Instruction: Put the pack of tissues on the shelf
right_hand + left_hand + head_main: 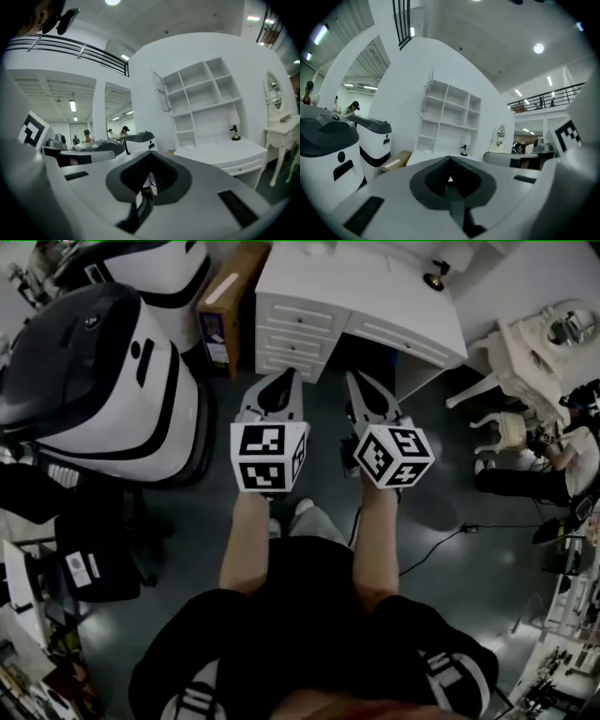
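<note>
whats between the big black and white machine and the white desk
A brown cardboard box stands on the floor between the machine and the desk. The head view shows this most clearly, and the left gripper view shows it too.

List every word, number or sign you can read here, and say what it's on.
No legible text anywhere.
Label on the cardboard box: too small to read.
Stickers on the black case: blurred, unreadable.
Marker cubes: black-and-white square patterns only, no letters.
</note>
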The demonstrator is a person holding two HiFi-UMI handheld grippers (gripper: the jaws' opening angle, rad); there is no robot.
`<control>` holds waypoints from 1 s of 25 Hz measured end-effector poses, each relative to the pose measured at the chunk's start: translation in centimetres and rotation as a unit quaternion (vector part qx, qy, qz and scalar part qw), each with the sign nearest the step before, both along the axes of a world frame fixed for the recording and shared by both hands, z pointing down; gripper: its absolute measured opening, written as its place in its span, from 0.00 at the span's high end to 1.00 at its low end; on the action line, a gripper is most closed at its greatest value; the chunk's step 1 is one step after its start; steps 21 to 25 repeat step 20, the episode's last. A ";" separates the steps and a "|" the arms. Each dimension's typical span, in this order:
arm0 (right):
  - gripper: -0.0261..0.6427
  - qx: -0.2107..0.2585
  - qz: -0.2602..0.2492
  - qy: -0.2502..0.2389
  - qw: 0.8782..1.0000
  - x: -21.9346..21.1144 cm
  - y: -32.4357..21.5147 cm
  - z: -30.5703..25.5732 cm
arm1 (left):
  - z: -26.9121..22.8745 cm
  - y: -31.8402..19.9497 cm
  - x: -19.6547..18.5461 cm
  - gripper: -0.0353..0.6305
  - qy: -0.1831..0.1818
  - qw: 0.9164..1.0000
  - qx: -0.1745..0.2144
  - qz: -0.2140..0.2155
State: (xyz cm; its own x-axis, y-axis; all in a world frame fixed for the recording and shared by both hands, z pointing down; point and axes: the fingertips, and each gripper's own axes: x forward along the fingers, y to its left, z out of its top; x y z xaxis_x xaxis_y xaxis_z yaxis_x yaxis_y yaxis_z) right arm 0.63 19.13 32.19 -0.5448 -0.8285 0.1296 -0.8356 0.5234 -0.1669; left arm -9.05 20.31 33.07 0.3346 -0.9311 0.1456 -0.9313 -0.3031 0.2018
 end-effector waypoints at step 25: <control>0.93 0.028 -0.001 0.017 0.999 -1.7 7.3 -1.4 | -2.1 6.1 -1.5 0.93 0.011 0.999 0.034 0.011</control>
